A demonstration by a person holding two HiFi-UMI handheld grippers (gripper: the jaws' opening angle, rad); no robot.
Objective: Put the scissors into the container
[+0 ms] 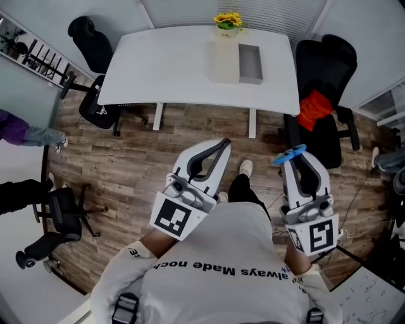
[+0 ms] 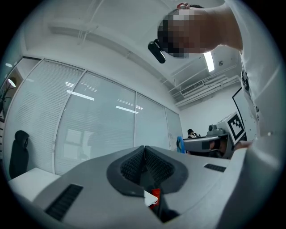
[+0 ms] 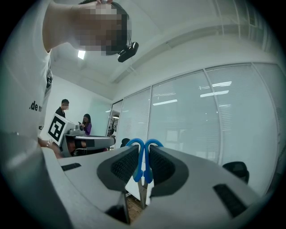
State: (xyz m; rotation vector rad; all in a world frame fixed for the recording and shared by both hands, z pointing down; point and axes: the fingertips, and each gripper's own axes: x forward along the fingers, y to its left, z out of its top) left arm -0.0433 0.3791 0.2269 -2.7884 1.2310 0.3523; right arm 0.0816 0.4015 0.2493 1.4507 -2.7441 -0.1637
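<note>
Closest to the lens, white shirt [image 1: 209, 259] with dark lettering, an arm out to each side

Far left, purple sleeve [image 1: 12, 125] of another person at the frame edge, then a black office chair [image 1: 95, 63] against the left end of the white surface [image 1: 164, 69]

Left tool [image 1: 225, 142] held low over the wooden floor [image 1: 126, 164], angled up and to the right, jaws pressed together tip to tip. Seen along its own jaws, left tool [image 2: 144, 148] with ribbed pads meeting in one line, gripping nothing

Beyond it, on the right half of the surface: yellow flowers [image 1: 228, 19] at the back edge, a pale box [image 1: 223, 62] in front of them, and the grey open container [image 1: 250, 63] just beside that box on its right

Right tool [image 1: 295, 154] pointing away from the body, clamped on the scissors [image 1: 288, 155], blue handles poking out past the tips toward the left. Seen along its own jaws, right tool [image 3: 143, 150] with both blue loops of the scissors [image 3: 139, 163] pinched side by side between the pads, metal blades running back toward the base

Scissors up in the air over the floor, short of the near edge of the surface and well apart from the container

Far right, second chair [image 1: 332, 63], black, with a red cloth [image 1: 314, 109] on its seat
</note>
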